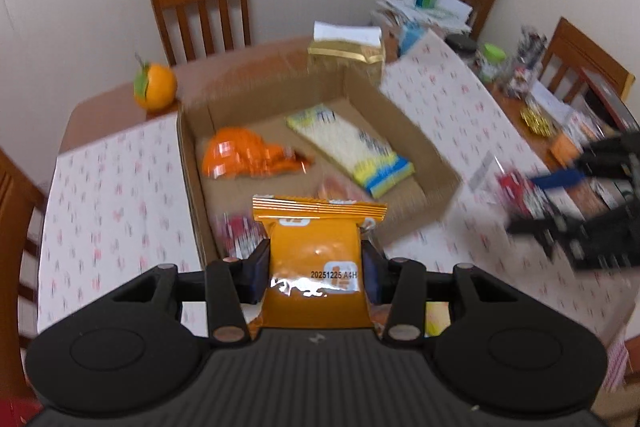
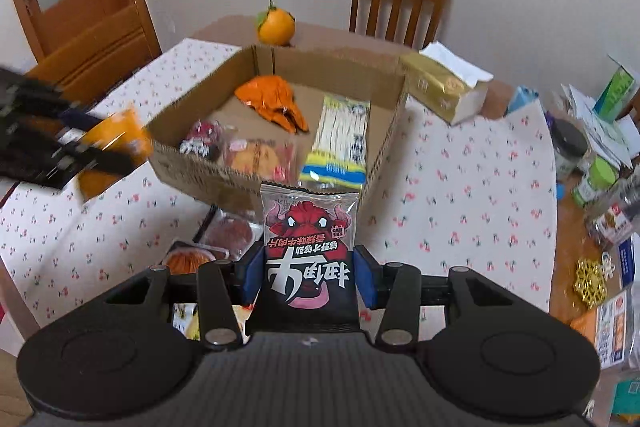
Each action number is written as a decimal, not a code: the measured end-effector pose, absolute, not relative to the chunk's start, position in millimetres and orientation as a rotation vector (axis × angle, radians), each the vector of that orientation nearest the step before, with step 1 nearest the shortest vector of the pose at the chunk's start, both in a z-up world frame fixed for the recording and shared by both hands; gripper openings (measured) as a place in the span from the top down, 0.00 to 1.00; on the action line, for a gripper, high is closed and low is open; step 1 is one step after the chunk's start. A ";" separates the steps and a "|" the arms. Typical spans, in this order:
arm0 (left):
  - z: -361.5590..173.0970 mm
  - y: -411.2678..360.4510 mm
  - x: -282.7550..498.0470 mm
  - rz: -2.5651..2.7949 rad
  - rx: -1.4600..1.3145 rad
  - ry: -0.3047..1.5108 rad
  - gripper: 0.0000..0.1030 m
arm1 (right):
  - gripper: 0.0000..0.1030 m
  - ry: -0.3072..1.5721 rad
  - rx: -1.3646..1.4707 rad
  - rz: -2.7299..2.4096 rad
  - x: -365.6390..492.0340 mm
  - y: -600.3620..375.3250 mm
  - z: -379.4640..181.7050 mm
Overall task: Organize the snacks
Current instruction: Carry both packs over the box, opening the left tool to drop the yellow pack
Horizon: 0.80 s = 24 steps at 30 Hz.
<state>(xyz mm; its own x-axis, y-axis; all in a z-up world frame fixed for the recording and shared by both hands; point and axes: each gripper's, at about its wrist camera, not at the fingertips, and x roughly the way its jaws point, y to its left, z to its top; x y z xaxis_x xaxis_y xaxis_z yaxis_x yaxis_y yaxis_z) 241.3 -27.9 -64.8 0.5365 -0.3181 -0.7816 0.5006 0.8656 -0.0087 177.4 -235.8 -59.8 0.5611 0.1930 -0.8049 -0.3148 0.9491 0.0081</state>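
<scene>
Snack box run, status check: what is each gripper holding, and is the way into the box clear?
Left gripper shut on orange packet. Right gripper shut on bull-print packet. Both near cardboard box, open-topped, four snacks already inside. Nothing blocking.

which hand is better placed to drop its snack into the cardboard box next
Probably the left. The left gripper holds its orange packet at the cardboard box, right over the near rim. The right gripper holds its black-and-red packet short of the box, over the tablecloth.
</scene>
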 end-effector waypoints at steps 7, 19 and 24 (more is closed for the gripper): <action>-84.3 -42.7 316.8 -0.448 0.203 0.893 0.57 | 0.50 0.910 -0.133 0.291 184.0 -235.3 -56.4; -96.2 -32.9 325.7 -0.363 0.132 0.845 0.18 | 0.50 0.921 -0.124 0.247 193.7 -238.4 -58.1; -87.3 -22.0 281.5 -0.343 0.159 0.813 0.07 | 0.50 0.914 -0.130 0.255 200.5 -234.7 -55.7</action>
